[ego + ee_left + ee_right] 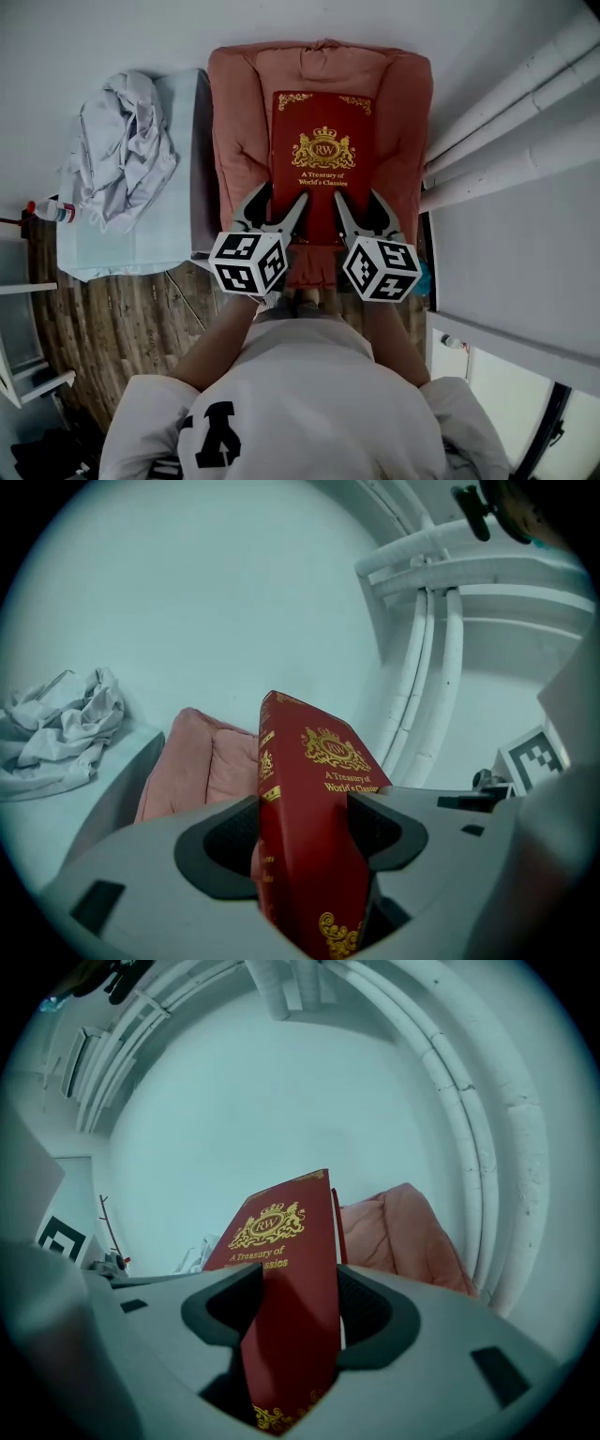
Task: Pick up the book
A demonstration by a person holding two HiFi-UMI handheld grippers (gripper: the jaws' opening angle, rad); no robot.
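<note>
Left gripper (279, 210): at the near-left corner of the book (323, 155), jaws clamped on it at the spine side.
Right gripper (359, 212): at the book's near-right corner, jaws clamped on its cover.
Forearms (223, 336): bare, reaching forward, converging toward the book.

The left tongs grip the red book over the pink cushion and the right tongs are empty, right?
No: the right tongs also grip the red book, as the right gripper view shows. The left tongs do hold it over the pink cushion.
</note>
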